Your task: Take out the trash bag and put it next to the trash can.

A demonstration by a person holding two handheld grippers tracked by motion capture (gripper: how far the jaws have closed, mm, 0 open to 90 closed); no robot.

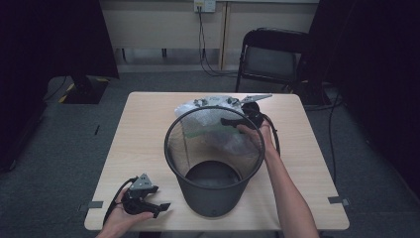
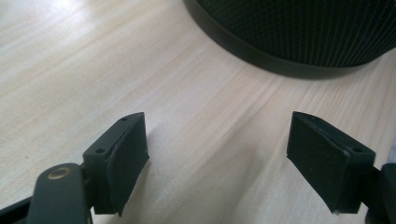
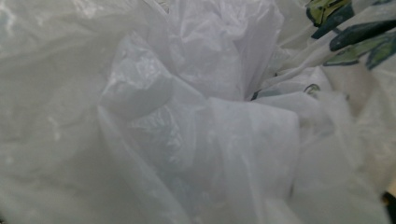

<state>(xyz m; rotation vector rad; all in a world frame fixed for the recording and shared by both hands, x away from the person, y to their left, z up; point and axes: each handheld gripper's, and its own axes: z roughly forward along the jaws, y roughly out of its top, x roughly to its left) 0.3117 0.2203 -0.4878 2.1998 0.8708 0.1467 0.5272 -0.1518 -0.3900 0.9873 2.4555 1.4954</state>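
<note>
So the clear plastic bag [image 1: 213, 124] lies crumpled behind the mesh bin [image 1: 214, 163] (unlined); right tool [image 1: 236, 123] reaches it, grip unclear, while left tool [image 1: 157, 205] rests gaping, empty.

Black mesh bin [image 1: 214, 163], crinkly translucent plastic bag [image 3: 196, 121], pale wood table [image 1: 143, 129].

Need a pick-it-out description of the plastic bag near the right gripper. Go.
Start at the wooden table, then find the black mesh bin standing at its middle. Just behind the bin, on its far right side by the right gripper, lies the plastic bag: crumpled, whitish and see-through with green print, the only soft thing there.
</note>
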